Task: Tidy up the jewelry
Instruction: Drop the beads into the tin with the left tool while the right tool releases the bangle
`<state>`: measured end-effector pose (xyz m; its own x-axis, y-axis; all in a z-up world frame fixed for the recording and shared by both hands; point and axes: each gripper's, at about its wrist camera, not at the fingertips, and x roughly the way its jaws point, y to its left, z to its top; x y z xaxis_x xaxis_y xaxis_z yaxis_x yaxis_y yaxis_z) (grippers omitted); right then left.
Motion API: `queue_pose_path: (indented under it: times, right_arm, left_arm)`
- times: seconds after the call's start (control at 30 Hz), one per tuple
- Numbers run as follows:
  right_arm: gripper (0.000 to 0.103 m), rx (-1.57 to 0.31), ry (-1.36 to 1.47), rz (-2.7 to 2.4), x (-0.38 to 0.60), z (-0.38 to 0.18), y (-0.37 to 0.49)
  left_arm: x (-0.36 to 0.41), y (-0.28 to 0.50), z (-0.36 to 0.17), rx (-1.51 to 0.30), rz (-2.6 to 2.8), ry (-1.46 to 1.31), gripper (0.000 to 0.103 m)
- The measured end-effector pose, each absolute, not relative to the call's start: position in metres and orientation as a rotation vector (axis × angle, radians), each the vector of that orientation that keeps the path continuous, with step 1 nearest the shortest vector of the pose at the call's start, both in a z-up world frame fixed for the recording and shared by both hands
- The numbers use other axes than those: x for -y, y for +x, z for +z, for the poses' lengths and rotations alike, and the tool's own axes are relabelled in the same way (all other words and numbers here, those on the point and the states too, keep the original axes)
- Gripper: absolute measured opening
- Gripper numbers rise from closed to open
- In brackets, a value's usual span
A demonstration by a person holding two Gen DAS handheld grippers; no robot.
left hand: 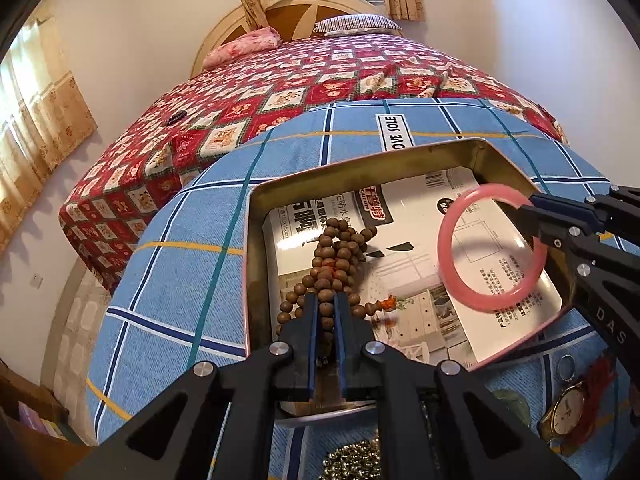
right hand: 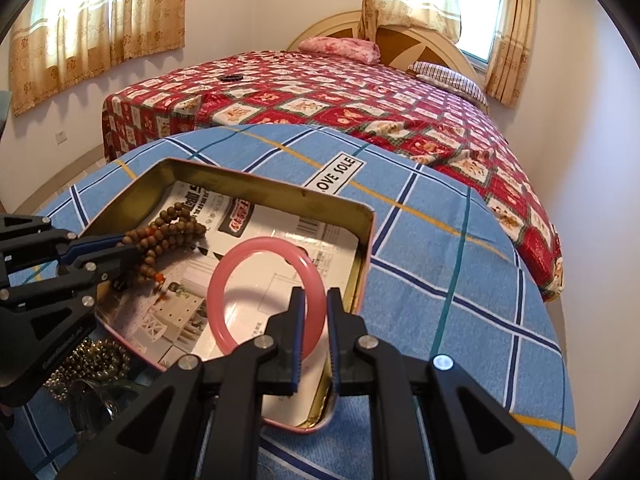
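- Left gripper [left hand: 325, 312]: jaws nearly together, pinching a bundled strand of brown wooden beads [left hand: 334, 264]. The beads hang from the fingertips down into the left half of the open metal tin [left hand: 256, 240], just beside its left wall.
- Right gripper [right hand: 316, 312]: jaws drawn close, clamped on the near rim of a pink bangle [right hand: 266, 292]. The bangle is held tilted above the right half of the tin; whether its far edge touches the printed paper lining [right hand: 260, 216] cannot be told.
- Inside the tin, beads and bangle lie apart, with bare lining between them — the two grippers come in from opposite sides and do not touch.
- Near side, outside the tin: a gold-toned wristwatch [left hand: 568, 408], a heap of small gold beads [left hand: 352, 462] and a red tassel [left hand: 600, 376] lie close against the tin's near edge, crowding that approach.
- The tin stands on a counter covered by a blue checked cloth [right hand: 460, 280]; open cloth runs to the right of and beyond the tin up to the counter's rounded far edge.
- Beyond the counter: a bed with a red patterned cover [right hand: 360, 96] — a small dark ring-shaped item [right hand: 232, 78] lies on it, well apart from everything else.
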<state>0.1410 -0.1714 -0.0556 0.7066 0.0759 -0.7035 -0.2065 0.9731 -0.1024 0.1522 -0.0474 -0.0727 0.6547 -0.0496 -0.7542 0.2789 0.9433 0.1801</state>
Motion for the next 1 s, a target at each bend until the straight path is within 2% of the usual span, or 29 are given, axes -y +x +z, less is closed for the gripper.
queue_pose_path:
  times: [0.2, 0.23, 0.27, 0.3, 0.33, 0.37, 0.47, 0.53, 1.0]
  right_arm:
    - [0.014, -0.767, -0.143, 0.166, 0.177, -0.056, 0.143]
    - [0.014, -0.766, -0.141, 0.166, 0.177, -0.056, 0.142]
    - [0.017, -0.763, -0.136, 0.167, 0.176, -0.056, 0.141]
    - [0.020, -0.758, -0.126, 0.175, 0.176, -0.054, 0.140]
    - [0.027, -0.752, -0.118, 0.185, 0.176, -0.053, 0.138]
    - [0.031, -0.744, -0.120, 0.188, 0.175, -0.051, 0.135]
    - [0.040, -0.724, -0.131, 0.179, 0.173, -0.046, 0.130]
    - [0.042, -0.717, -0.128, 0.177, 0.173, -0.045, 0.129]
    - [0.044, -0.713, -0.128, 0.173, 0.172, -0.045, 0.122]
  left_arm:
    - [0.051, 0.151, -0.065, -0.798, -0.162, 0.331, 0.011]
    - [0.052, 0.151, -0.063, -0.795, -0.156, 0.340, 0.018]
    - [0.053, 0.150, -0.063, -0.793, -0.150, 0.344, 0.031]
    - [0.052, 0.150, -0.061, -0.789, -0.137, 0.346, 0.039]
    - [0.051, 0.149, -0.060, -0.775, -0.127, 0.346, 0.055]
    - [0.050, 0.146, -0.058, -0.760, -0.124, 0.347, 0.061]
    - [0.048, 0.143, -0.055, -0.753, -0.122, 0.343, 0.061]
    - [0.048, 0.141, -0.054, -0.750, -0.118, 0.345, 0.062]
    - [0.049, 0.135, -0.054, -0.756, -0.116, 0.345, 0.062]
